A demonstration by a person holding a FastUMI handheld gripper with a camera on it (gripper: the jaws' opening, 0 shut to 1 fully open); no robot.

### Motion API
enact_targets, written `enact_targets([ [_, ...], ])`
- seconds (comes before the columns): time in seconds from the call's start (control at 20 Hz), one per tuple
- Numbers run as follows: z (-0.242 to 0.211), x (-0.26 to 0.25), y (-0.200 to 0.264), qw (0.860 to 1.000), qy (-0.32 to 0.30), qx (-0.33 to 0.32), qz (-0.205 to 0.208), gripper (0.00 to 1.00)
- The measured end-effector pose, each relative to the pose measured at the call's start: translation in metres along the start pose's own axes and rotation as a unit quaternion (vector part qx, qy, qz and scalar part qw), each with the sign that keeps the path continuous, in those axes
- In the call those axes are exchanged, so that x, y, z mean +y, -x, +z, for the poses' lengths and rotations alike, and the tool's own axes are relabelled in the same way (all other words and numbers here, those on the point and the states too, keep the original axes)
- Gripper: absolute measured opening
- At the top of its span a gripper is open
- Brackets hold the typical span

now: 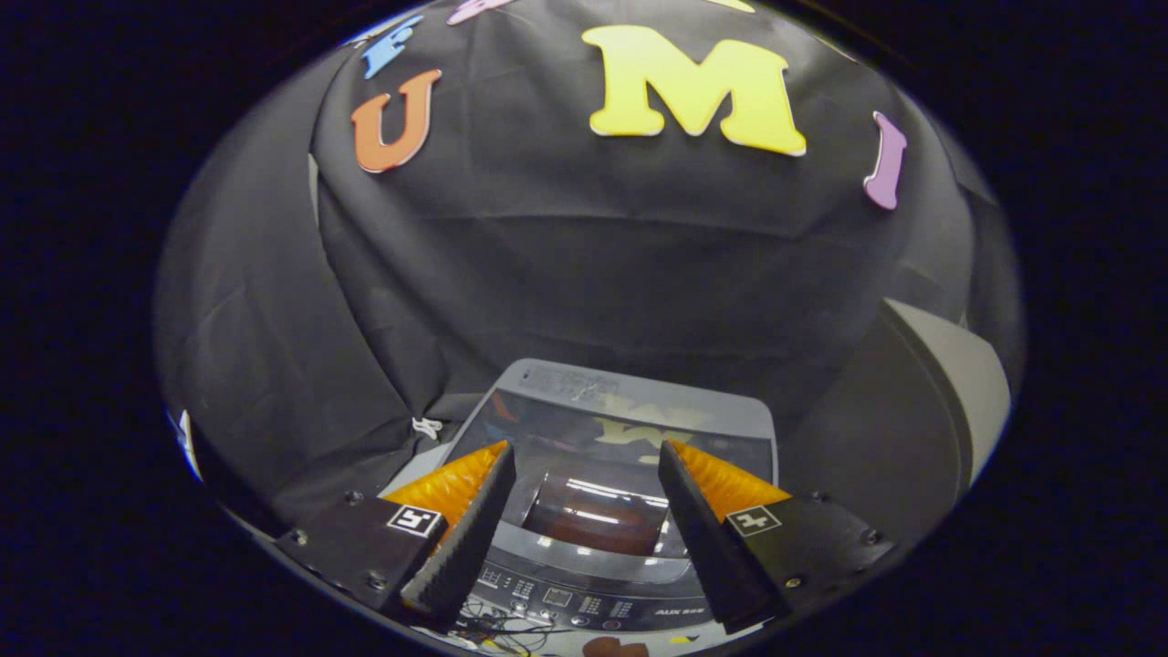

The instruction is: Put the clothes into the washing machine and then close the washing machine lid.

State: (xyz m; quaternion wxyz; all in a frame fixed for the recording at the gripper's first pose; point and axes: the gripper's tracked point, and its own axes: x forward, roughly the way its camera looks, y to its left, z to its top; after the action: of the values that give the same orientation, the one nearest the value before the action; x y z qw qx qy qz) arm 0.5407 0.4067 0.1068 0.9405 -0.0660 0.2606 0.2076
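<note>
1. While black cloth [584, 274] draped the booth's wall behind everything, it rose well beyond the fingers
2. The washing machine [630, 401] stood below that cloth, just ahead of the hand-held gripper, its lid raised and leaning back toward the wall
3. The lid's dark glossy panel [620, 433] faced the camera and mirrored the wall
4. The drum opening [598, 516] lay between the two fingers, with something dark reddish inside; whether that was clothing could not be told
5. The hand-held gripper [584, 456] hung with its fingers spread wide apart, holding nothing
6. The control panel [570, 602] ran along the machine's near edge, under the fingers
</note>
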Motion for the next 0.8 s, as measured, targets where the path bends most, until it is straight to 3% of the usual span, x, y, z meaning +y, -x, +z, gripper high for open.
enact_targets([
  [0.45,0.012,-0.028,0.163,0.994,-0.006,-0.114,-0.003,0.98],
  [0.8,-0.039,-0.075,0.28,0.989,-0.063,-0.124,-0.039,0.98],
])
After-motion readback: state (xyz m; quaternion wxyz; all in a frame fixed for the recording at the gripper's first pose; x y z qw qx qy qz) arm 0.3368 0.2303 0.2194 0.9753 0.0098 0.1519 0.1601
